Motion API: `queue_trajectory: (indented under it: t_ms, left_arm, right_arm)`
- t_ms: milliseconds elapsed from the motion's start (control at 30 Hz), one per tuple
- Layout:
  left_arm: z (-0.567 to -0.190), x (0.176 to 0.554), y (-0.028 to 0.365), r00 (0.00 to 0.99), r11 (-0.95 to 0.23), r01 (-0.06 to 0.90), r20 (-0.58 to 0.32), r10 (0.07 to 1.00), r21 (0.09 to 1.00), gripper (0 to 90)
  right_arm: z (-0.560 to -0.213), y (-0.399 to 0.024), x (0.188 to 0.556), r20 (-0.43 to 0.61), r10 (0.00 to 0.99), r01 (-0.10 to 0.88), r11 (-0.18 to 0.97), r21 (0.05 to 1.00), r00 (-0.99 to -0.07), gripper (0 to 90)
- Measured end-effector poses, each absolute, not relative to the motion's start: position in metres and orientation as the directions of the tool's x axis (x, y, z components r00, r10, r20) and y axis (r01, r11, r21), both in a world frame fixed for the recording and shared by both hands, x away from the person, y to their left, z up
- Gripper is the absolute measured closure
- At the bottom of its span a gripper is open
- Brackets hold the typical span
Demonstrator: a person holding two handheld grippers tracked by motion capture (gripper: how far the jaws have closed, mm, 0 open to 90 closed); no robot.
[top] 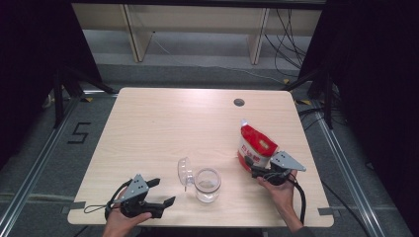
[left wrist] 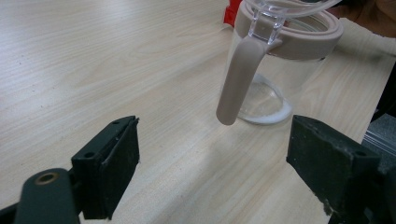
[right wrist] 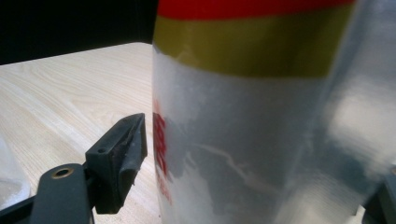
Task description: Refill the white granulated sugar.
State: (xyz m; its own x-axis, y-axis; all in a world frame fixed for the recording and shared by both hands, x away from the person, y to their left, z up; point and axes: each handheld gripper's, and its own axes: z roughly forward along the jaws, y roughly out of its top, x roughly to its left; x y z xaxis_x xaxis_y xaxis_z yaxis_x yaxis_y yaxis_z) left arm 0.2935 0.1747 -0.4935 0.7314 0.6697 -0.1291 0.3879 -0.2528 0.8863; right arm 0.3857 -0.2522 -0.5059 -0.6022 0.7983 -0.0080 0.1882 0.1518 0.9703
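A clear glass jar [top: 207, 185] stands near the table's front edge, its hinged lid [top: 185, 172] swung open to the left. In the left gripper view the jar [left wrist: 285, 65] has a tan rim and a tan strap [left wrist: 238, 79] hanging down, with a white ring at its base. My left gripper [top: 164, 191] [left wrist: 212, 154] rests open just left of the jar, with nothing between its jaws. A red, yellow and white pouch [top: 257, 147] [right wrist: 261, 116] stands upright to the right. My right gripper [top: 252, 167] [right wrist: 261, 168] is open, and its jaws stand on either side of the pouch's lower part.
The wooden table [top: 163, 123] has a round cable hole [top: 239, 102] at the back right. Its front edge runs close under both hands. Grey floor with rails and dark curtains surrounds the table; shelving legs stand beyond it.
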Motion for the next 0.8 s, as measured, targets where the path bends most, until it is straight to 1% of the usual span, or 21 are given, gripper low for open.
queue_trajectory:
  t_ms: [200,300,333,367,400,433,500,600,633,667,700,733,767,800]
  left_arm:
    - [-0.4924,0.2931,0.1756,0.731,-0.263,0.387,-0.12,0.672,0.883,16.5]
    - [-0.4923,0.2934,0.1758,0.729,-0.262,0.389,-0.122,0.673,0.883,16.6]
    - [-0.4924,0.2934,0.1758,0.729,-0.261,0.391,-0.124,0.673,0.883,16.6]
    - [-0.4923,0.2934,0.1758,0.73,-0.263,0.388,-0.12,0.673,0.883,16.6]
    - [-0.4923,0.2934,0.1758,0.73,-0.263,0.388,-0.12,0.673,0.883,16.6]
    - [-0.4922,0.2933,0.1759,0.73,-0.265,0.388,-0.119,0.672,0.883,16.6]
    - [-0.4922,0.2934,0.1757,0.731,-0.265,0.387,-0.119,0.672,0.883,16.7]
    - [-0.4929,0.2934,0.1744,0.734,-0.251,0.39,-0.135,0.665,0.886,16.7]
    - [-0.4927,0.2933,0.1743,0.736,-0.255,0.389,-0.131,0.664,0.885,16.7]
    - [-0.4926,0.2933,0.1742,0.737,-0.258,0.387,-0.13,0.663,0.885,16.7]
    - [-0.4926,0.2933,0.1741,0.737,-0.258,0.388,-0.13,0.663,0.885,16.7]
    - [-0.4927,0.2933,0.1741,0.737,-0.258,0.388,-0.129,0.664,0.885,16.7]
    - [-0.4923,0.2932,0.1744,0.735,-0.266,0.386,-0.12,0.668,0.883,16.7]
    - [-0.4923,0.2932,0.1743,0.734,-0.265,0.386,-0.12,0.668,0.884,16.7]
  right_arm:
    - [-0.508,-0.2529,0.3887,-0.024,0.803,0.167,0.153,0.974,-0.595,22.6]
    - [-0.5081,-0.2533,0.3893,-0.014,0.804,0.169,0.142,0.975,-0.595,23.3]
    - [-0.5085,-0.2525,0.3884,0.007,0.812,0.18,0.121,0.976,-0.584,23.3]
    - [-0.509,-0.2529,0.3915,-0.014,0.8,0.15,0.13,0.98,-0.6,23.8]
    - [-0.509,-0.2529,0.3915,-0.014,0.8,0.15,0.13,0.98,-0.6,23.8]
    - [-0.5088,-0.2531,0.3905,0.005,0.799,0.175,0.125,0.977,-0.601,23.9]
    - [-0.5094,-0.2519,0.3899,0.019,0.804,0.179,0.109,0.978,-0.594,24.0]
    - [-0.5092,-0.2525,0.3896,0.015,0.807,0.186,0.118,0.975,-0.59,23.9]
    - [-0.5094,-0.2523,0.3896,0.018,0.808,0.186,0.114,0.976,-0.589,23.9]
    - [-0.5104,-0.252,0.3903,0.009,0.812,0.166,0.108,0.98,-0.584,24.0]
    - [-0.5109,-0.2513,0.3909,0.018,0.8,0.166,0.102,0.981,-0.599,24.2]
    - [-0.511,-0.2524,0.3912,0.005,0.801,0.164,0.117,0.98,-0.599,24.2]
    - [-0.512,-0.2509,0.3898,0.02,0.807,0.176,0.105,0.979,-0.59,24.4]
    - [-0.5125,-0.2523,0.3906,0.012,0.806,0.173,0.112,0.979,-0.591,24.5]
